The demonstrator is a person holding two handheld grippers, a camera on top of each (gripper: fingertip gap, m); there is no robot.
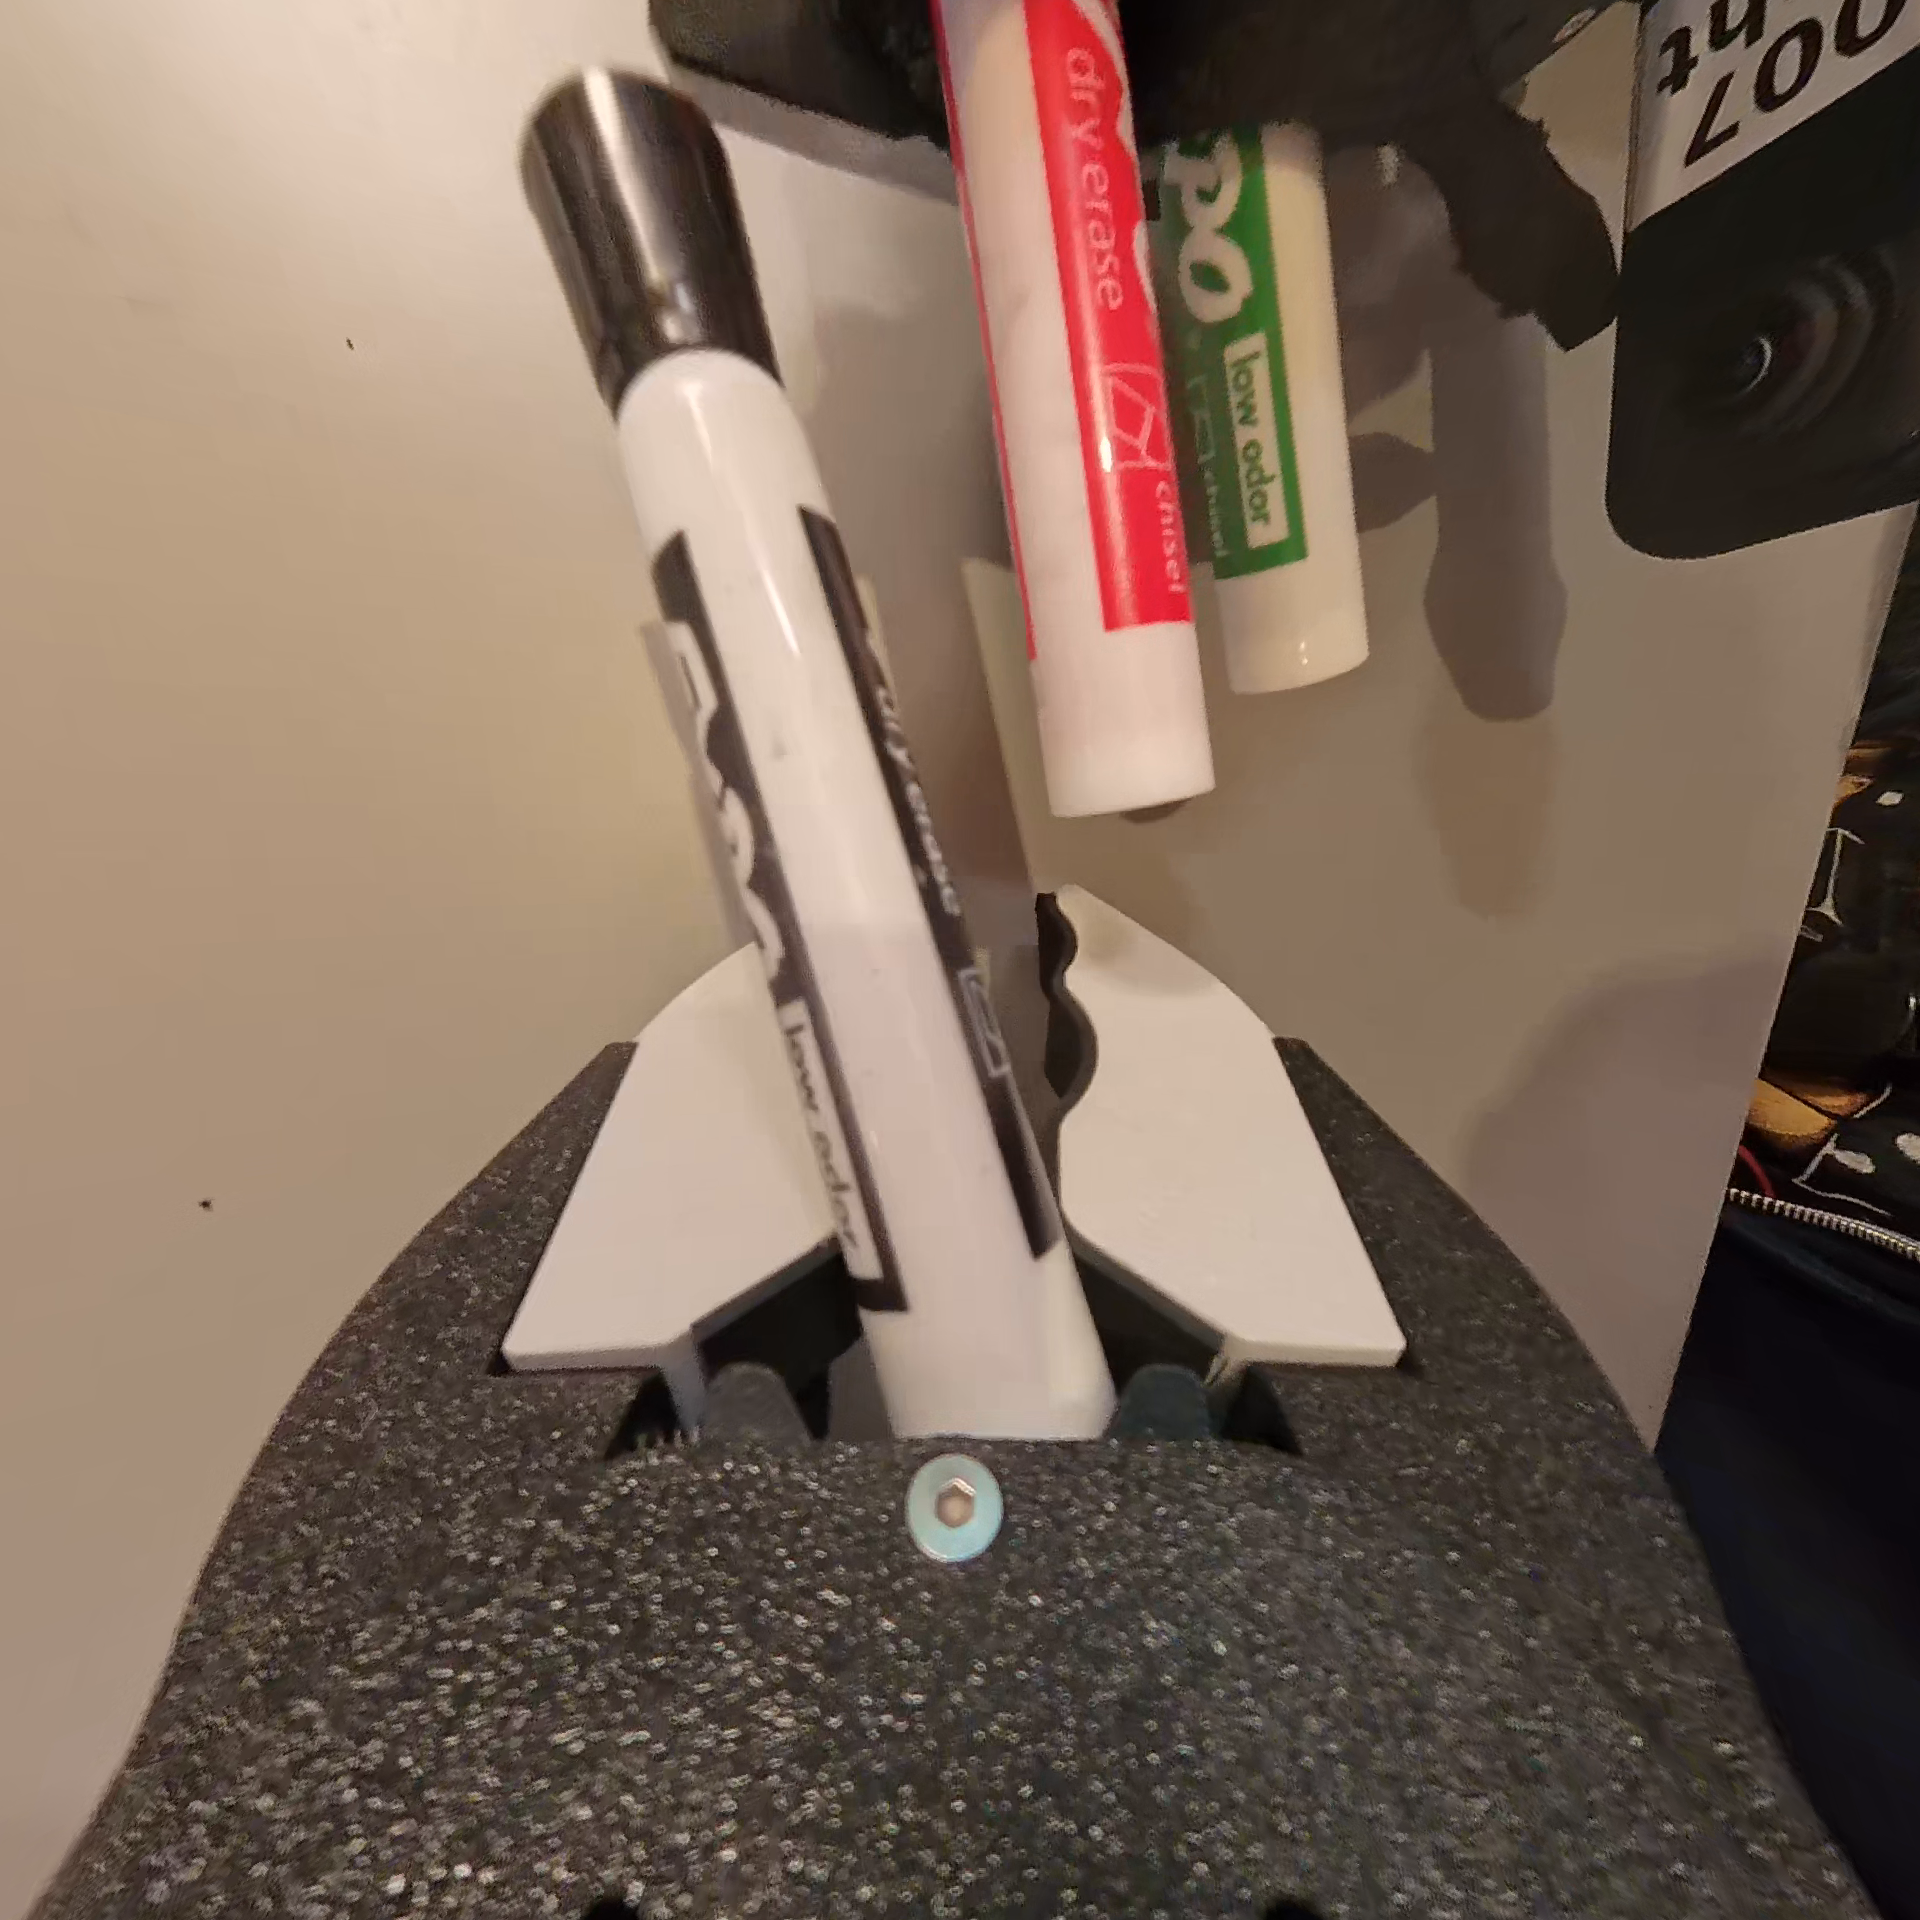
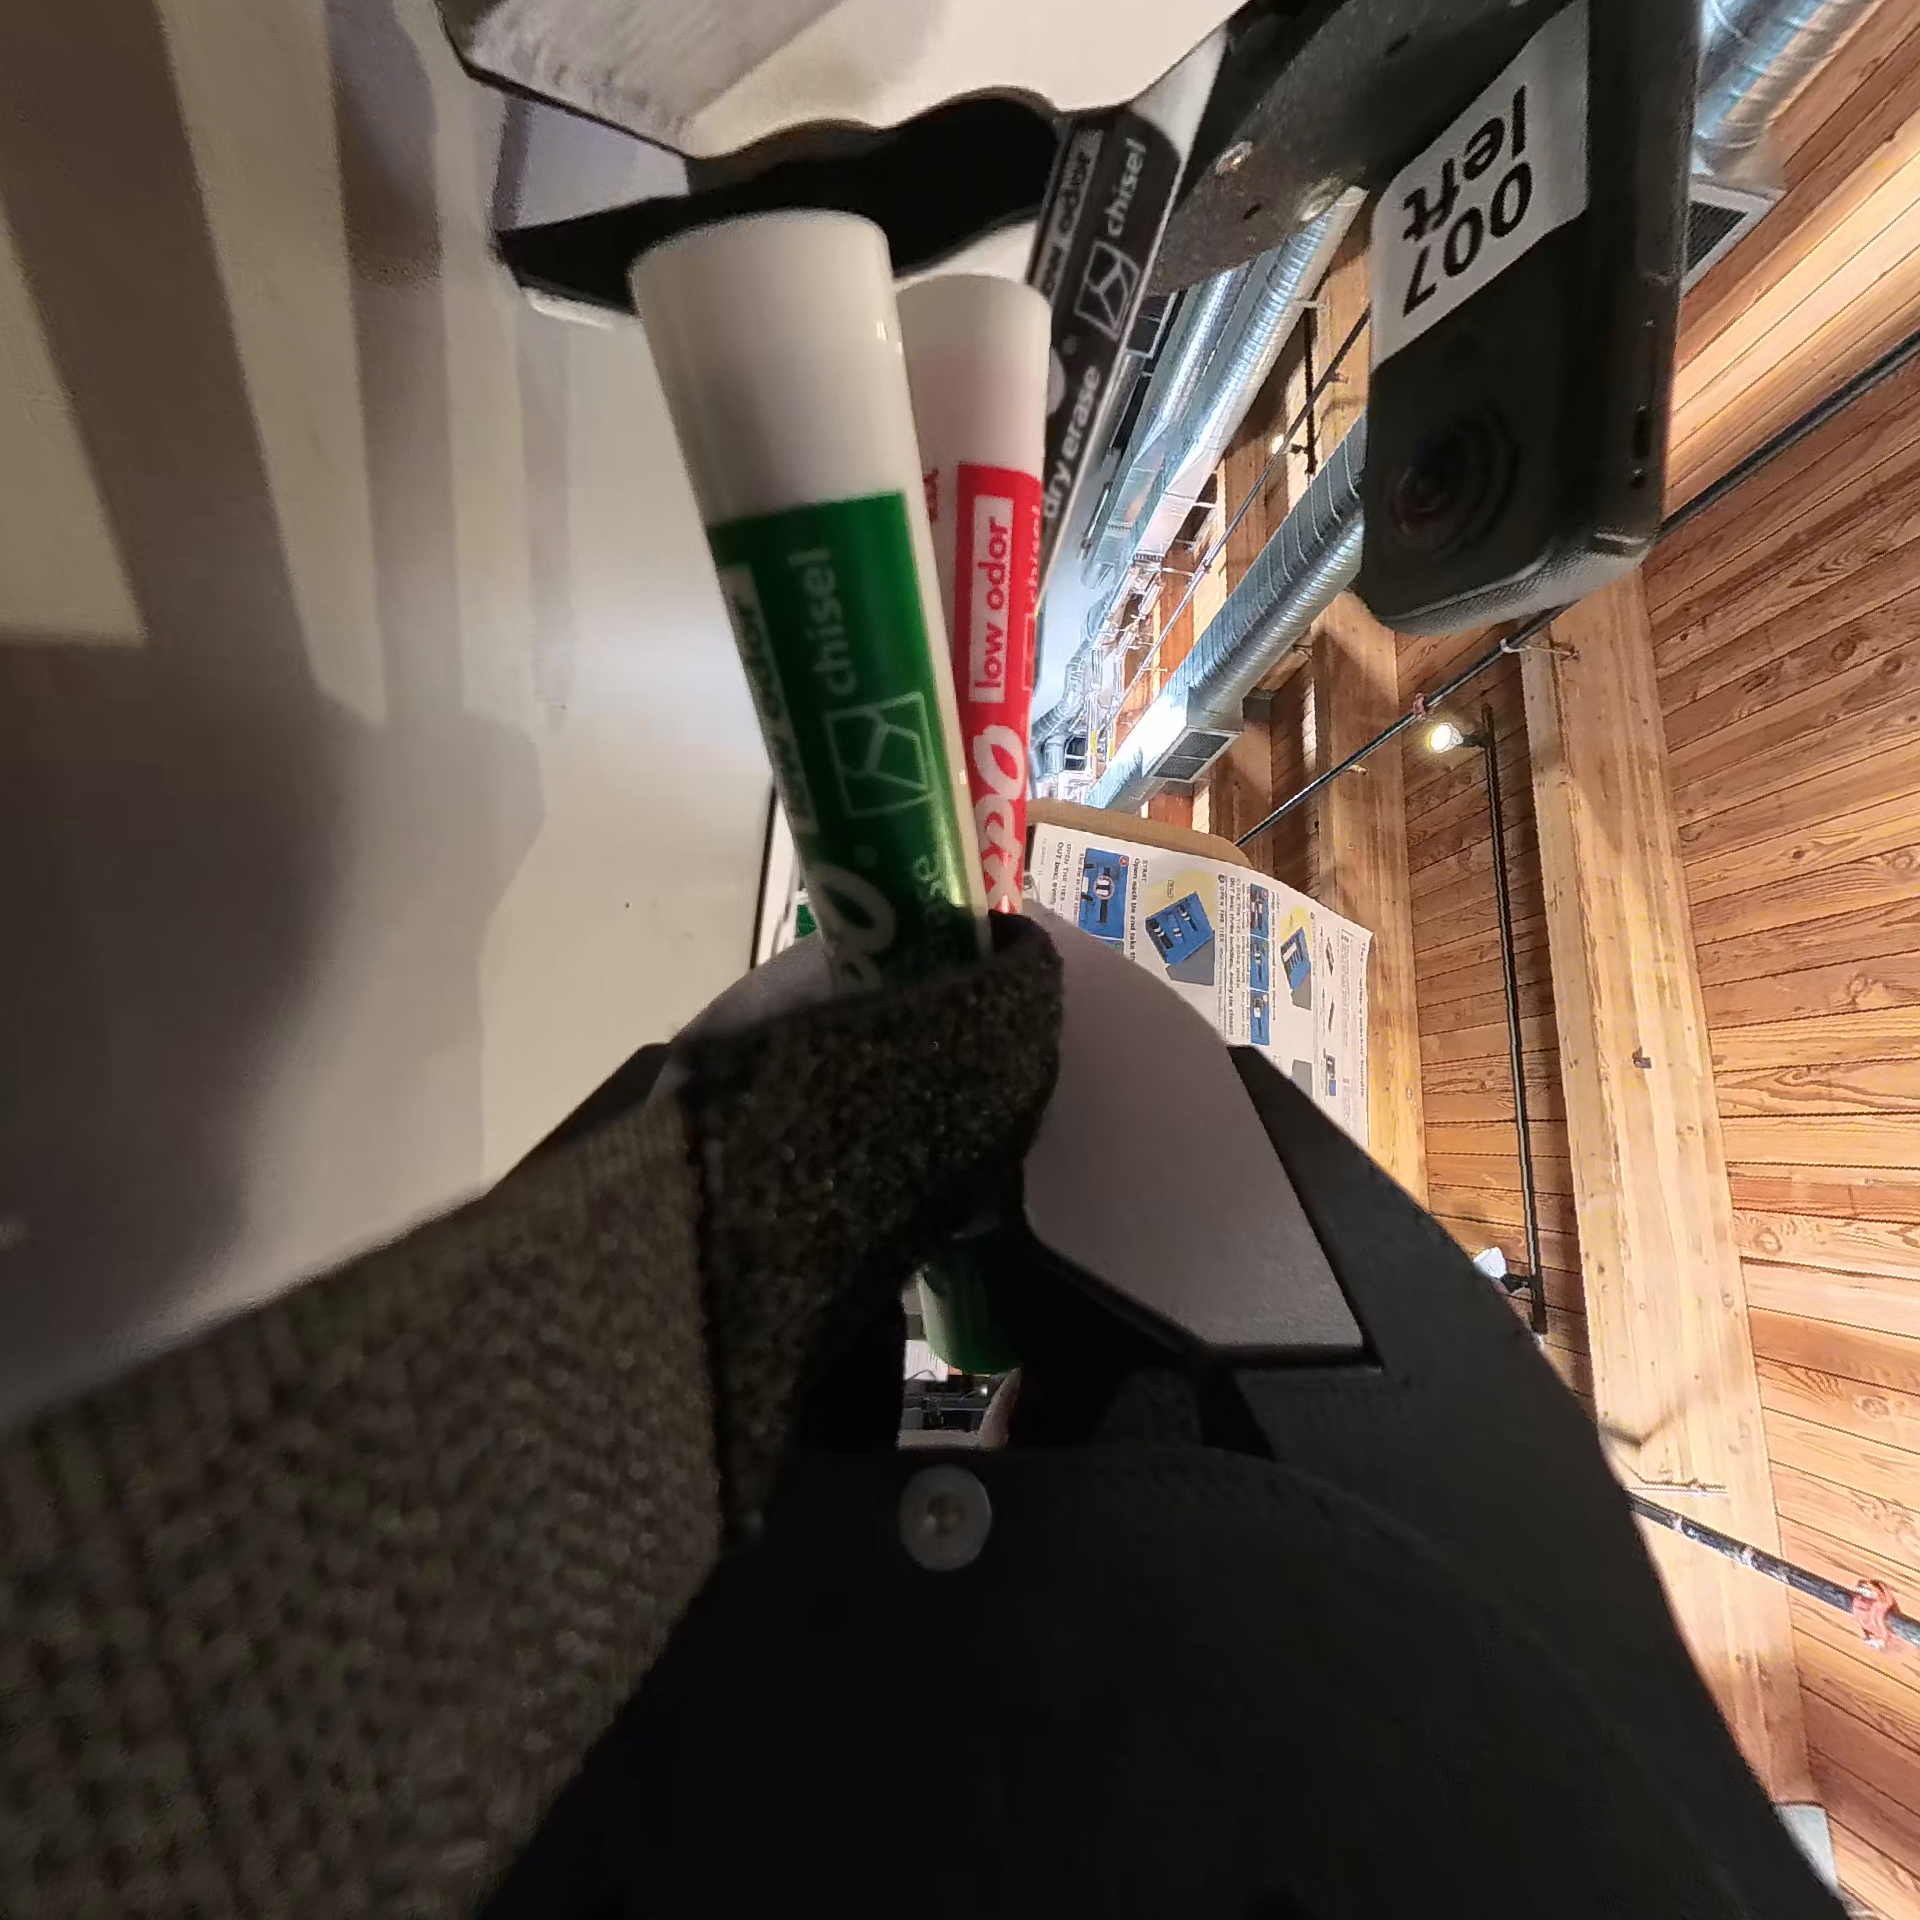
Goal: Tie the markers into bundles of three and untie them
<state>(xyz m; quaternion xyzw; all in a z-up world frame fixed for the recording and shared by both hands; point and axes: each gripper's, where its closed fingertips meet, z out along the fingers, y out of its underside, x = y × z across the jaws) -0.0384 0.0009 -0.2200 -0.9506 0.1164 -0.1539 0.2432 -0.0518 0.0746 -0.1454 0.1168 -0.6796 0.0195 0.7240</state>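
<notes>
My left gripper (image 1: pixel 904 935) is shut on a black-capped marker (image 1: pixel 790 790), which sticks forward and leans left, cap at the far end. A red marker (image 1: pixel 1081 416) and a green marker (image 1: pixel 1268 416) hang side by side just right of it, apart from it. In the right wrist view my right gripper (image 2: pixel 935 997) is shut on the green marker (image 2: pixel 831 582) and the red marker (image 2: pixel 987 436). A dark hook-and-loop strap (image 2: pixel 831 1143) wraps around them at the jaws and hides the left finger. The black marker (image 2: pixel 1101 270) shows beyond them.
A white table top (image 1: pixel 312 623) lies under both grippers. The right gripper's camera (image 1: pixel 1766 364) sits close at the upper right, and the left gripper's camera (image 2: pixel 1507 416) faces it. A printed sheet (image 2: pixel 1247 935), wooden planks (image 2: pixel 1766 935) and dark clothing (image 1: pixel 1849 1299) lie beyond.
</notes>
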